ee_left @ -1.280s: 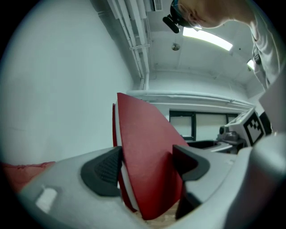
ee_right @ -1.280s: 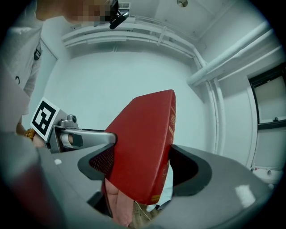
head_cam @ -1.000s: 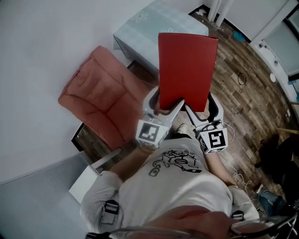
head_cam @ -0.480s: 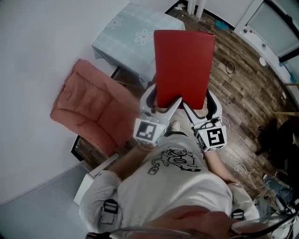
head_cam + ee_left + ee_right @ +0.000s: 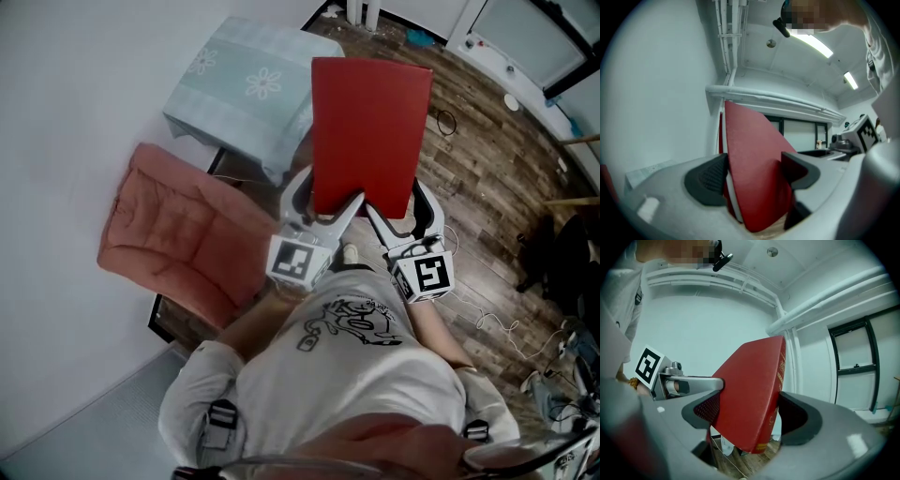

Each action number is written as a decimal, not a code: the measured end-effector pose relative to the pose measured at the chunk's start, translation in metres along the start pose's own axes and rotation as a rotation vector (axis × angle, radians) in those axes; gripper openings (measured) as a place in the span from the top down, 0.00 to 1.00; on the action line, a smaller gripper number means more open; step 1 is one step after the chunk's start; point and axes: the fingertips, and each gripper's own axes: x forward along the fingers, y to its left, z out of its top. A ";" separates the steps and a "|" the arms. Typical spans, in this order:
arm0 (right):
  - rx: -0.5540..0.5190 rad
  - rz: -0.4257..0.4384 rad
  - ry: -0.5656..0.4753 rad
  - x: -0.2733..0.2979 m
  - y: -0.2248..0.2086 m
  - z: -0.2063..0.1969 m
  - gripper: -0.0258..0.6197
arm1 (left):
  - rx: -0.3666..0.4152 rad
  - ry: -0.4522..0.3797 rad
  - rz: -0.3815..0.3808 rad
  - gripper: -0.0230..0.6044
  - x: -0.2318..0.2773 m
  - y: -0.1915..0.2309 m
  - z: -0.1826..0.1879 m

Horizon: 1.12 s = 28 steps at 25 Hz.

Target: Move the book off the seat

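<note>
The red book (image 5: 370, 131) is already off the pink cushioned chair (image 5: 178, 234), held in the air to the chair's right. The left claw (image 5: 326, 202) and right claw (image 5: 403, 214) each clamp its lower edge. Only setting it down is left. Behind the chair, the flowered pale-blue box (image 5: 239, 89) probably offers a flat top. Bare wooden floor (image 5: 487, 169) lies open farther right of the chair.

Red book (image 5: 370, 131) up off the pink seat (image 5: 178, 234).
Closed hardback, plain cover up, near edge pinched by the left gripper (image 5: 323, 202) and right gripper (image 5: 401, 212).
</note>
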 end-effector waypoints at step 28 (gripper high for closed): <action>-0.045 0.085 0.013 0.246 -0.001 0.037 0.36 | -0.029 -0.048 0.077 0.41 0.075 0.231 0.027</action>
